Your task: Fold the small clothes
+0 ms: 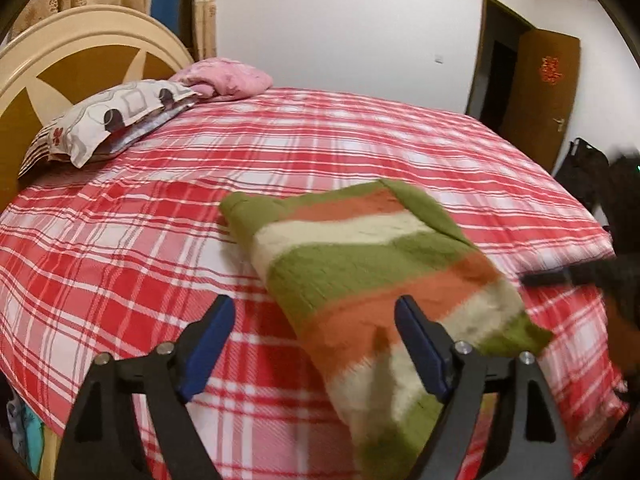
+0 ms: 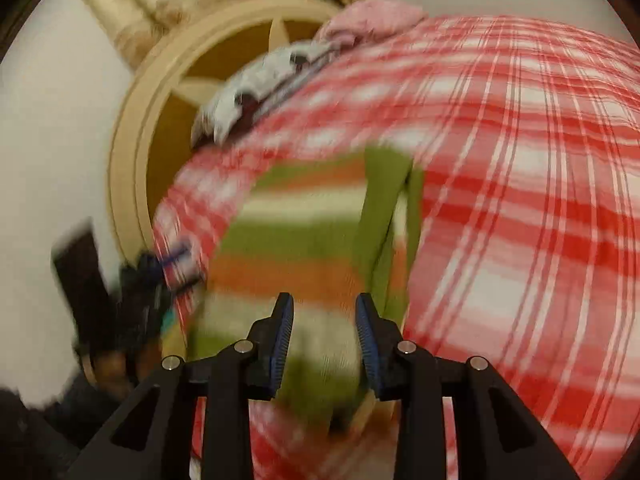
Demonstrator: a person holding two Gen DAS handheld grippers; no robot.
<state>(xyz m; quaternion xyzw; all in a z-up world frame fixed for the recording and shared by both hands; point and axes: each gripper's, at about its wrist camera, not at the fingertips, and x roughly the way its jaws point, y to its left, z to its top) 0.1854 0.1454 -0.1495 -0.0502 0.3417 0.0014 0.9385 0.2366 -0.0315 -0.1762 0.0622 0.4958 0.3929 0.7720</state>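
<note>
Striped knit garment (image 1: 384, 276) seen lying folded on the plaid bed (image 1: 120, 240), centre to lower right of the left view.

Left tongs (image 1: 308, 344) are spread wide; nothing is gripped, one blue finger lying over the garment's near edge. Right tongs (image 2: 324, 344) are partly open above the garment (image 2: 304, 248); whether cloth is pinched cannot be told through the blur. Farther off, upper left, a patterned pillow (image 1: 104, 120) and pink cloth (image 1: 228, 78) are seen by the headboard (image 1: 60, 60).
</note>
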